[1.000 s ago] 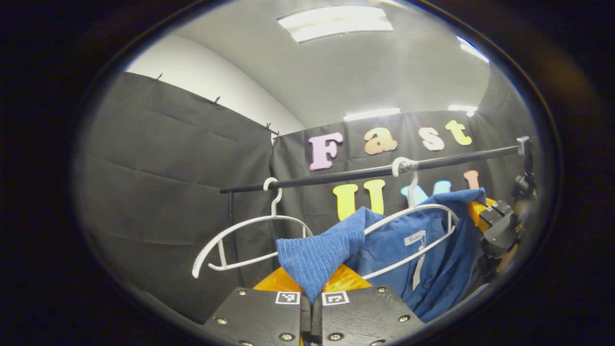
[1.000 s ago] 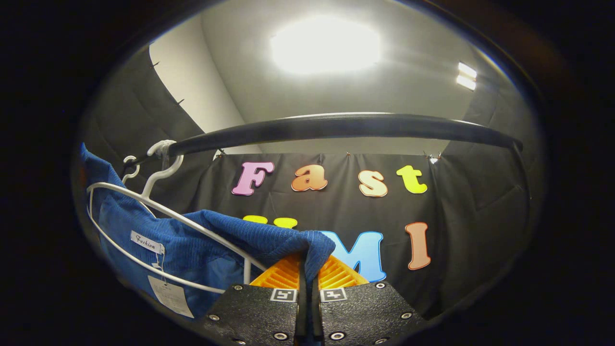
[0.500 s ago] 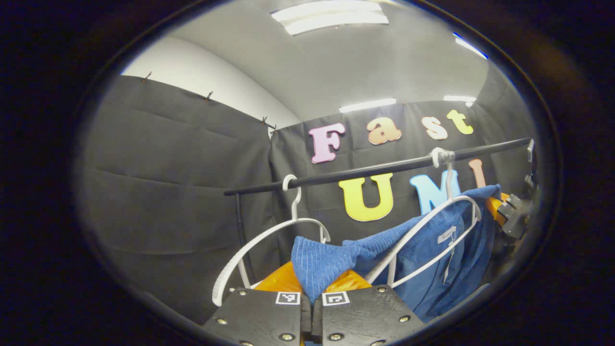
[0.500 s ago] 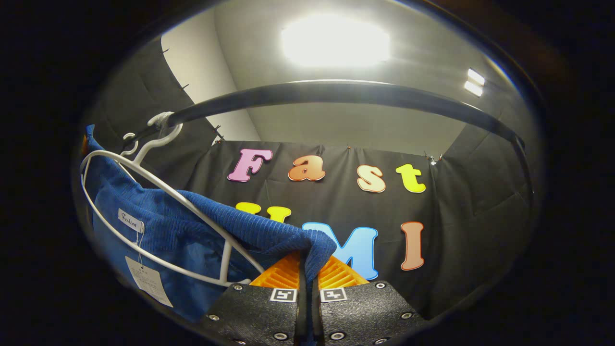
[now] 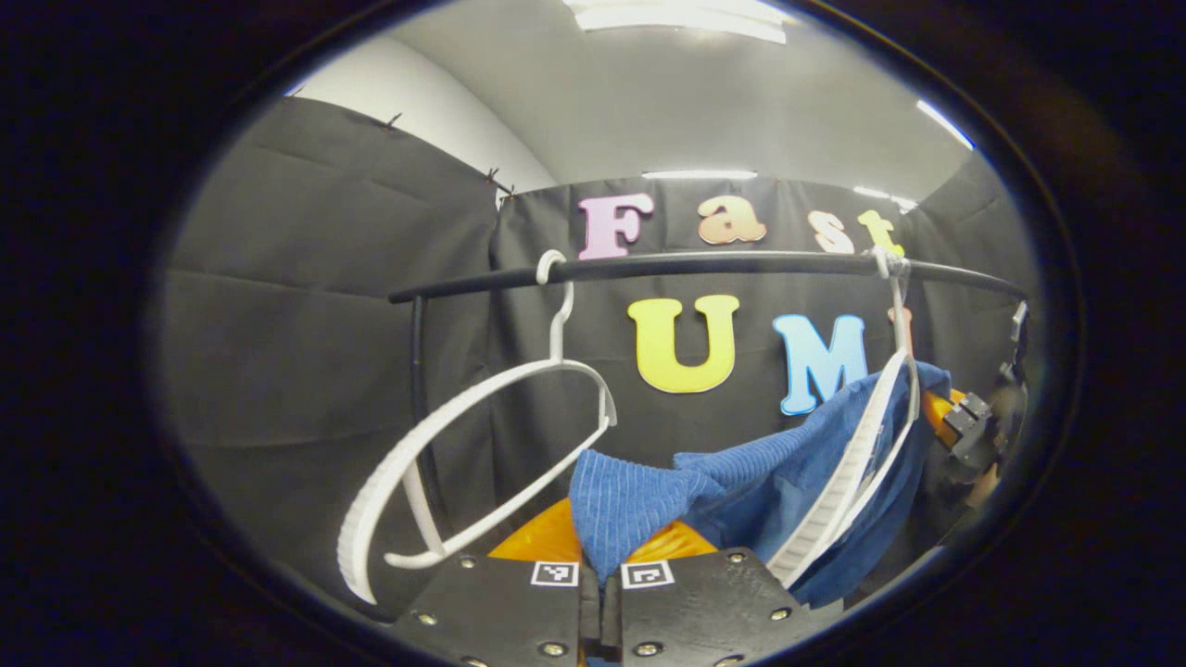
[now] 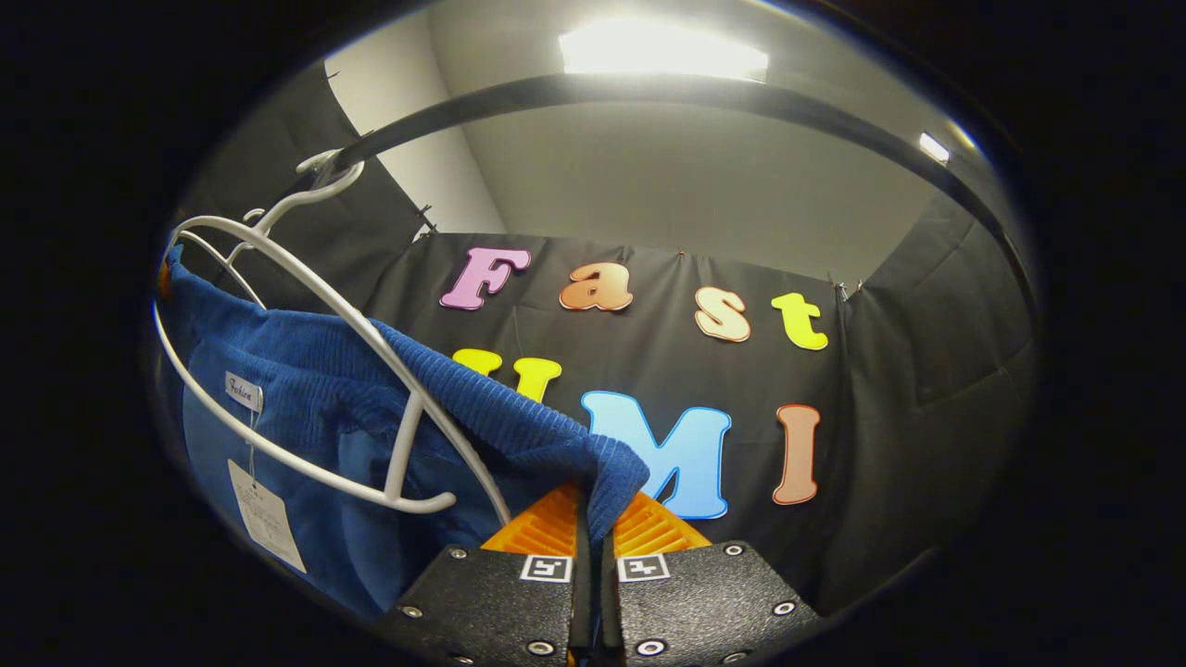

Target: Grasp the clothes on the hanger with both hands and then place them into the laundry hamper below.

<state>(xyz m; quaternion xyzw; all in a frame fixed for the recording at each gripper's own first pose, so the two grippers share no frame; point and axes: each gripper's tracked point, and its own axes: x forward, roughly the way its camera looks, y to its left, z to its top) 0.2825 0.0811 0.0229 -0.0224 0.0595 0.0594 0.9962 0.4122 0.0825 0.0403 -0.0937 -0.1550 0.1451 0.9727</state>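
The blue garment (image 5: 741,482) hangs stretched between the two grippers, below the black rail (image 5: 704,266). It is ribbed on the outside and smoother inside. In the left gripper view one corner of it rises from the left gripper (image 5: 600,579), whose fingers are closed on the cloth with no gap between them. From there the fabric runs right and upward to the right gripper (image 5: 964,428), seen farther off at the edge of the view; how that one grips cannot be made out from here.

In the right gripper view the right gripper (image 6: 593,556) has its fingers pressed together on another corner of the garment (image 6: 445,417), which folds over the fingertips and drops away to the left. A small label (image 6: 243,391) is sewn inside it, and a paper tag (image 6: 267,526) hangs below on a string.

A white hanger (image 5: 857,472) hooked on the rail lies against the garment, its loop crossing the cloth; in the right gripper view the same hanger (image 6: 306,371) sits in front of the fabric, tilted. Whether any cloth is draped over it cannot be told. A second hanger (image 5: 482,445), bare, hooks on the rail further left. The rail rests on a black post (image 5: 417,389) at its left end. Ceiling lights (image 6: 662,51) glow above.
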